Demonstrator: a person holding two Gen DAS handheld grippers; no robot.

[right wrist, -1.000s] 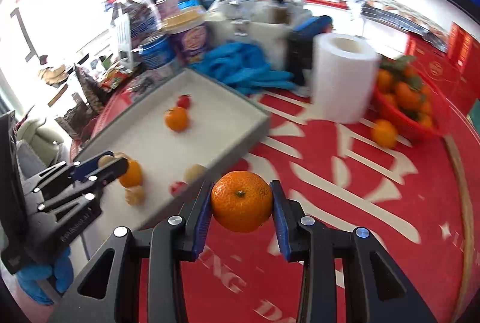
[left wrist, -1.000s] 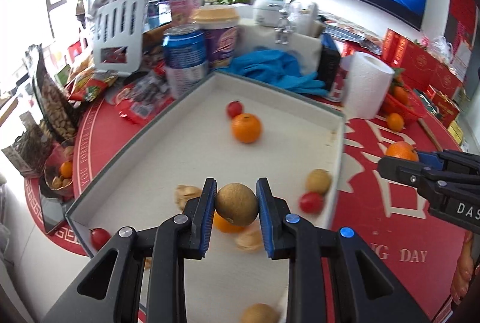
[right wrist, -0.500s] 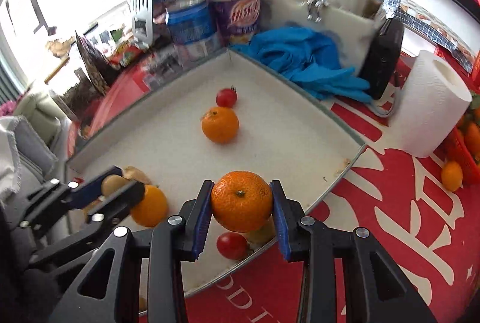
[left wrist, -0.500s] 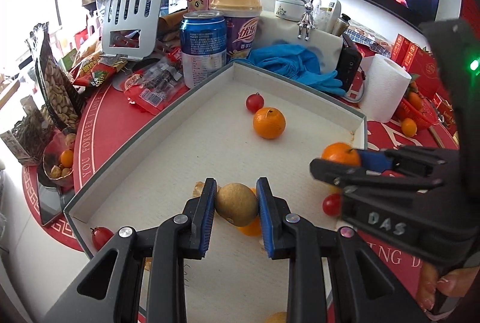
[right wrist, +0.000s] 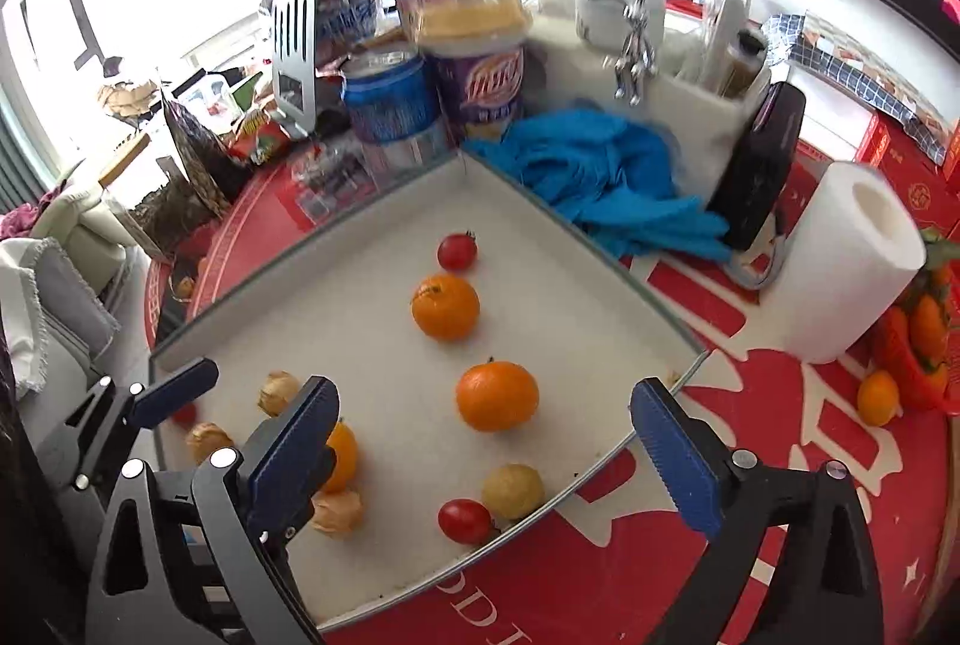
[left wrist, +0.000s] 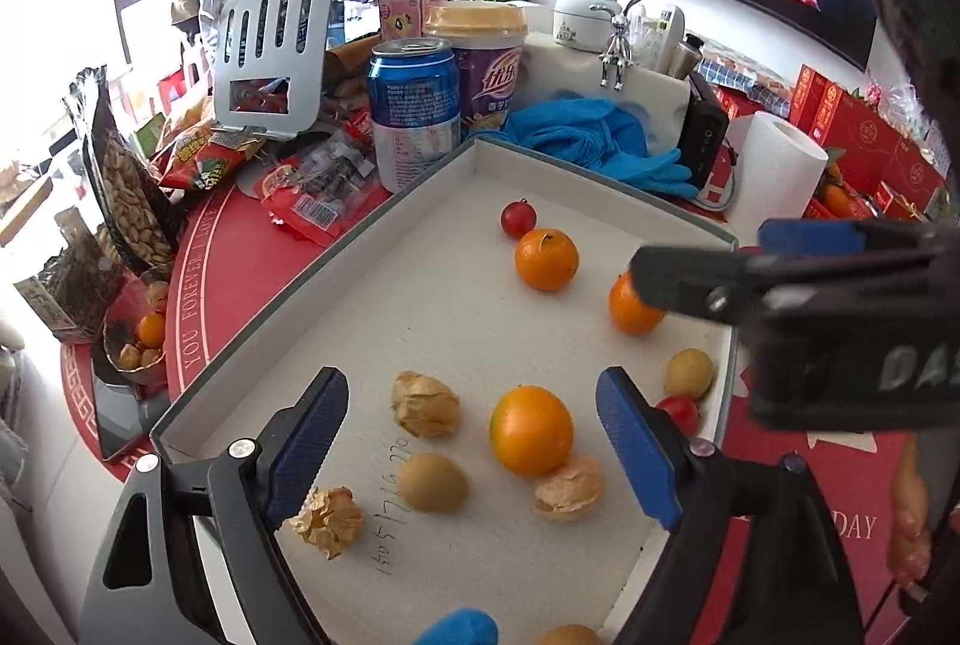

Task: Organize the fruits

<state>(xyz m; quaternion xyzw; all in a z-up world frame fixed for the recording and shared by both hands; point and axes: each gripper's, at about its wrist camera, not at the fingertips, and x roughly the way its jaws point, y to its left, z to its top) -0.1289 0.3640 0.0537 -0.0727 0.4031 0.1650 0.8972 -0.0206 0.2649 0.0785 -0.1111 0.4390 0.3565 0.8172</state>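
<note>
I see the red table mat [right wrist: 690, 579] carrying the white tray [left wrist: 420, 201], the largest item in both views; the fruit lies loose on the tray floor.

The paper towel roll [right wrist: 840, 255] stands upright on the mat, just beyond the tray's right corner. The blue gloves [right wrist: 600, 177] lie against the tray's far wall, with the blue can [left wrist: 414, 111] and the purple cup [left wrist: 486, 63] behind its far-left side.

My left gripper [left wrist: 474, 441] has just been opening; its jaws now stand wide with nothing gripped. The brown round fruit [left wrist: 432, 482] rests on the tray between them, clear of both pads.

My right gripper [right wrist: 480, 459] has likewise just been opening and stands wide, holding nothing. The orange [right wrist: 497, 396] sits on the tray between its jaws, touching neither.

Remaining tray contents, in descending size:
- a second orange [right wrist: 445, 306] near the tray centre, and a third orange [left wrist: 531, 430] beside the brown fruit;
- three papery husked fruits [left wrist: 425, 403];
- a pale round fruit [right wrist: 513, 491] by the near-right wall, with a cherry tomato [right wrist: 464, 521] just beside it;
- another cherry tomato [right wrist: 457, 251] towards the far corner.
</note>
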